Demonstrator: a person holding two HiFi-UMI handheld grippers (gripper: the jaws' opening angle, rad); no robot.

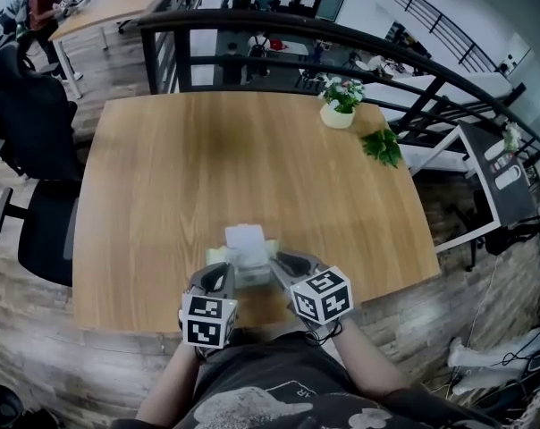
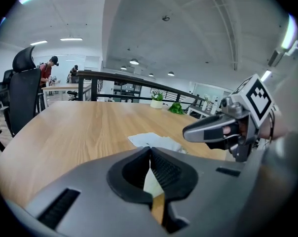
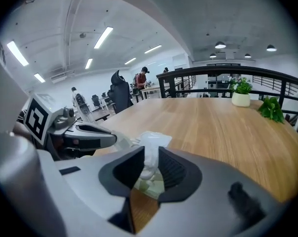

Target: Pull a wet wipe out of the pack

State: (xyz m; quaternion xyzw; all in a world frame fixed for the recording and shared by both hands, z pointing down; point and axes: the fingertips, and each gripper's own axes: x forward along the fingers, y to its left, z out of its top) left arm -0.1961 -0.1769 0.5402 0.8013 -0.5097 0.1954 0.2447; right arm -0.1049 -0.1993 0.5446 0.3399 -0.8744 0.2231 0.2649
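Right, the pack (image 1: 248,268) is sat at the near edge of the worktop (image 1: 252,150), between the two grippers. The step in hand is judged to be the grab on the wet wipe (image 3: 150,163); the pull is not yet started.

How it should be done:
- The pack should be pinned low by the left gripper (image 2: 150,154) while the wipe is taken by the right gripper (image 3: 150,154).
- The tuft should be gripped deep in the pads, not at the tip (wet tissue tears easily), and only one layer should be caught if it can be helped.
- The pull is best made straight up and away from the opening. It should be steady, not jerked, so the pack isn't dragged along and a second wipe isn't hauled out with it.

Jaws, left: closed right down, with the pads meeting. A thin pale sliver of the pack's edge is pinched between them.

Jaws, right: only a narrow gap. The white crumpled tuft stands in that gap and fills most of it, and the pale green pack top is seen below. Contact with the pads looks likely, but a firm clamp can't be confirmed from this angle, so the wipe is treated as not yet gripped. The jaws should be closed fully before any lift is made.
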